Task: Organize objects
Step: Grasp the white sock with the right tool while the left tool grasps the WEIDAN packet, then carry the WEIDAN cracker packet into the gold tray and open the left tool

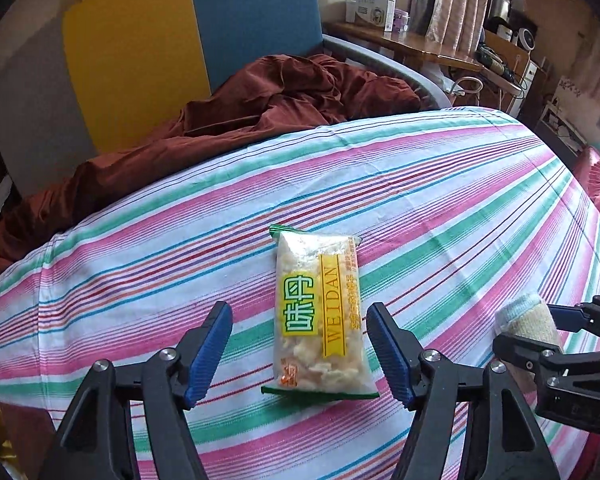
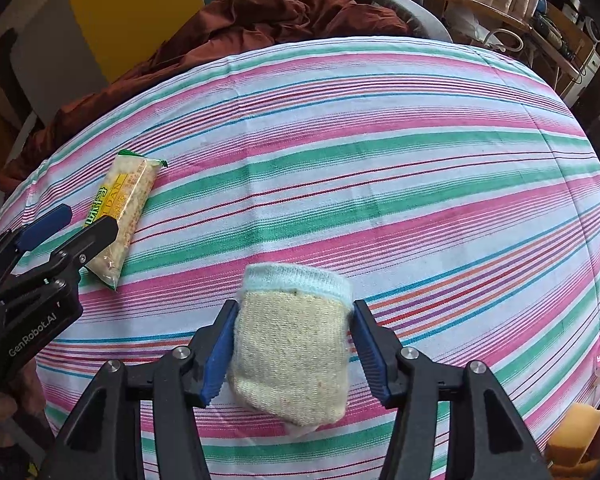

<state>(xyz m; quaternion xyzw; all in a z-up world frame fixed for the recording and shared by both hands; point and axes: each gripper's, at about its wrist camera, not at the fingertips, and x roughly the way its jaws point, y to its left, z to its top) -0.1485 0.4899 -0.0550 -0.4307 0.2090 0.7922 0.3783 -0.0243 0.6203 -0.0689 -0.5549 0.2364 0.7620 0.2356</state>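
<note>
I see one snack packet (image 1: pixel 320 316) flat on striped bed sheet (image 1: pixel 460 208), long axis pointing away, between spread fingers of my left tool (image 1: pixel 300 354). My right tool (image 2: pixel 290 354) clamps one folded sock (image 2: pixel 292 344), cuff forward.

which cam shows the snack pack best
The left wrist view: the snack pack lies flat between the open left gripper fingers, label readable. The right wrist view shows it small, at an angle, partly behind the left gripper.
</note>
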